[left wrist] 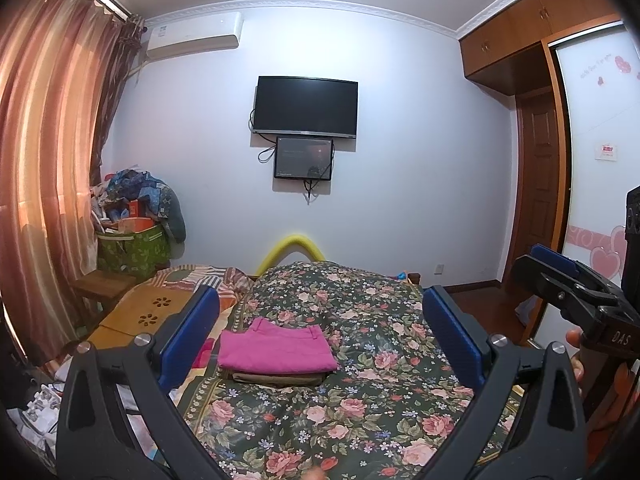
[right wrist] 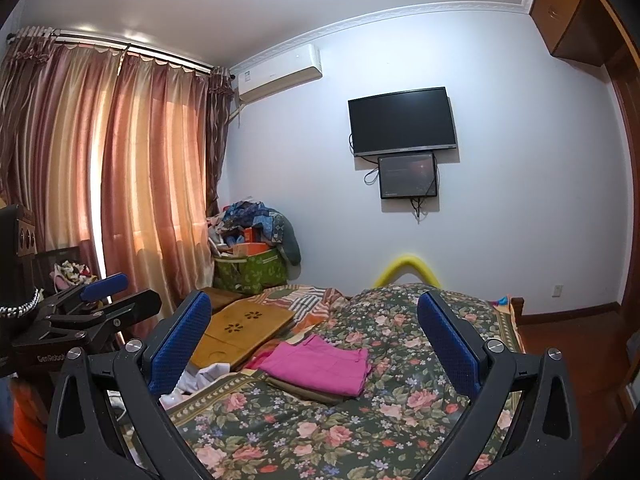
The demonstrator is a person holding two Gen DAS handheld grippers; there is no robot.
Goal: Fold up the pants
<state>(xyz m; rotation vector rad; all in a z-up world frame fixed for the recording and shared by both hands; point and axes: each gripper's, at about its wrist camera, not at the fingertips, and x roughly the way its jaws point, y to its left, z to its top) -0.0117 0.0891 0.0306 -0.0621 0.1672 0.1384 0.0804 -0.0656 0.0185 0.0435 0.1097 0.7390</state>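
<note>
Folded pink pants (left wrist: pixel 276 346) lie on top of a folded olive-brown garment (left wrist: pixel 276 379) on the floral bedspread (left wrist: pixel 360 408). In the right wrist view the same pink pants (right wrist: pixel 320 364) sit on the brown garment (right wrist: pixel 304 392). My left gripper (left wrist: pixel 320 324) is held above the bed, well short of the stack, open with nothing between its blue pads. My right gripper (right wrist: pixel 316 328) is likewise open and empty, raised over the bed. Each gripper shows at the edge of the other's view: the right gripper (left wrist: pixel 560 276) and the left gripper (right wrist: pixel 100 292).
A wooden lap tray (right wrist: pixel 244 332) lies on the bed left of the stack, with white cloth (right wrist: pixel 200 380) beside it. A green bag (left wrist: pixel 132 252) piled with clutter stands by the curtains (left wrist: pixel 52 168). A TV (left wrist: pixel 306 106) hangs on the far wall. A wardrobe (left wrist: pixel 592 160) stands at right.
</note>
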